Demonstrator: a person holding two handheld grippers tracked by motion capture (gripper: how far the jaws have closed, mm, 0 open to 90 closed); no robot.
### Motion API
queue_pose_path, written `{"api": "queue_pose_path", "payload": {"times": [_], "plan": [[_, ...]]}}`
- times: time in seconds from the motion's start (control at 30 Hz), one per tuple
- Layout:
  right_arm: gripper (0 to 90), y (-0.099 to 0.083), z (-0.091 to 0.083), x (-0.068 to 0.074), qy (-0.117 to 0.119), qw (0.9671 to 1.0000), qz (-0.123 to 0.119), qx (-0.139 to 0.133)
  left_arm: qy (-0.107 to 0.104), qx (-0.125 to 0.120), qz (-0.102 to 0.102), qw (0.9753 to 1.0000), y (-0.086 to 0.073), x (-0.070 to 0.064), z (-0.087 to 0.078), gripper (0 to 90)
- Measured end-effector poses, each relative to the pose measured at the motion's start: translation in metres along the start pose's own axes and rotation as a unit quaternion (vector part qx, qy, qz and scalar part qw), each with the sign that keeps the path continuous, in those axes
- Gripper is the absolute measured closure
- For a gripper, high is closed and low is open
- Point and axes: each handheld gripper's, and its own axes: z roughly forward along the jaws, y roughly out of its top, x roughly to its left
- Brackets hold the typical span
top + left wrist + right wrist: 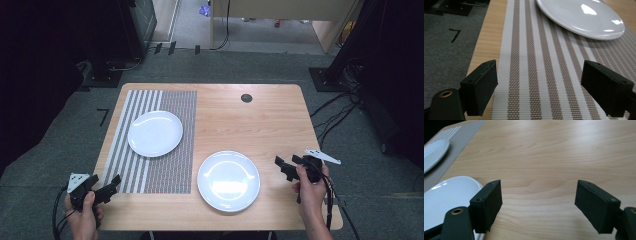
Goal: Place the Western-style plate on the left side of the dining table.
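- Two white plates sit on the worktop (270,115); one plate (155,133) lies on the striped placemat (170,172), the other plate (228,180) on bare wood just right of the placemat
- Your left gripper (111,186) hovers at the placemat's near left corner, fingers spread, empty
- Your right gripper (283,167) hangs well right of the placemat, beside the bare-wood plate; fingers apart, holding nothing

Left tool (111,186) and right tool (283,167), jaws wide apart.

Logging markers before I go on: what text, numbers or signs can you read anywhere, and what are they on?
"7": black tape mark on the grey floor left of the table; it could also be a plain corner marker.
Nothing readable on the plates, placemat or tools.
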Motion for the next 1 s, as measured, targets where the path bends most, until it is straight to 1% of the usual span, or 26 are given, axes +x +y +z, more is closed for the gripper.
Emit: {"api": "queue_pose_path", "payload": {"times": [0.17, 0.23, 0.37, 0.47, 0.63, 0.77, 0.9, 1.0], "plan": [[21.8, -0.008, -0.009, -0.019, -0.014, 0.9998, 0.011, 0.000, 0.009, 0.006, 0.005, 0.9999, -0.002, 0.008, 0.000, 14.0], [21.8, -0.010, -0.013, -0.026, -0.020, 0.9997, 0.017, -0.001, 0.012, 0.007, 0.003, 0.9999, -0.003, 0.012, 0.000, 14.0], [21.8, -0.014, -0.019, -0.037, -0.033, 0.9993, 0.018, -0.001, 0.021, 0.010, 0.004, 0.9997, -0.005, 0.018, -0.001, 14.0], [21.8, -0.018, -0.024, -0.046, -0.045, 0.9988, 0.018, 0.001, 0.023, 0.012, 0.006, 0.9996, -0.006, 0.021, -0.002, 14.0], [21.7, -0.024, -0.032, -0.056, -0.055, 0.9983, 0.017, 0.006, 0.028, 0.015, 0.016, 0.9993, -0.006, 0.023, -0.003, 14.0], [21.6, -0.029, -0.039, -0.063, -0.065, 0.9977, 0.019, 0.007, 0.033, 0.019, 0.020, 0.9991, -0.007, 0.025, -0.005, 14.0], [21.3, -0.033, -0.044, -0.068, -0.078, 0.9968, 0.011, 0.013, 0.036, 0.021, 0.024, 0.9988, -0.008, 0.027, -0.007, 14.0], [21.0, -0.037, -0.046, -0.070, -0.086, 0.9961, 0.002, 0.019, 0.036, 0.023, 0.029, 0.9987, -0.009, 0.026, -0.006, 14.0]]}}
